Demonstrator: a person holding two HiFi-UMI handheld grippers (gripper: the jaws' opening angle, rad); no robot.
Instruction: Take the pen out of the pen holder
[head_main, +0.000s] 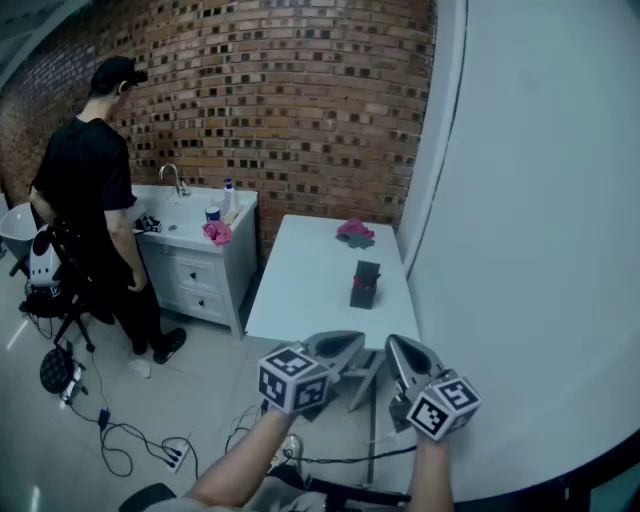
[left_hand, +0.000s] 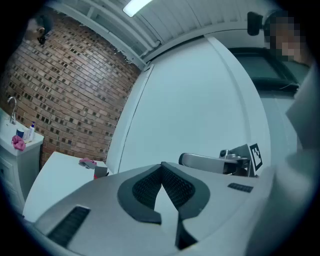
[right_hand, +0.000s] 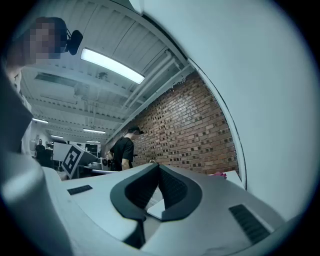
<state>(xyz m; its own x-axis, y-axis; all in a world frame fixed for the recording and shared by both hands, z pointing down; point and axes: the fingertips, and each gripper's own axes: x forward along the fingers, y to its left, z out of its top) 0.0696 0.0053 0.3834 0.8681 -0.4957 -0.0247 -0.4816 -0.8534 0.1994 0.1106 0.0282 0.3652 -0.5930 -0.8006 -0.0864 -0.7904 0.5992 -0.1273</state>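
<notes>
Standing well beyond jaws, pen holder (head_main: 365, 284)

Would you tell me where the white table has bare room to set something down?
The table is bare across its left half, from the pen holder to the left edge, and on the near strip before the holder. The far right corner is crowded: a pink cloth lies there by the wall.

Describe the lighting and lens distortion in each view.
Head view: dim and bluish, the brick wall bowed by the lens. Left gripper view: dark round vignette, ceiling light blown out. Right gripper view: same vignette, ceiling lamp glaring, white wall bent into a curve.
</notes>
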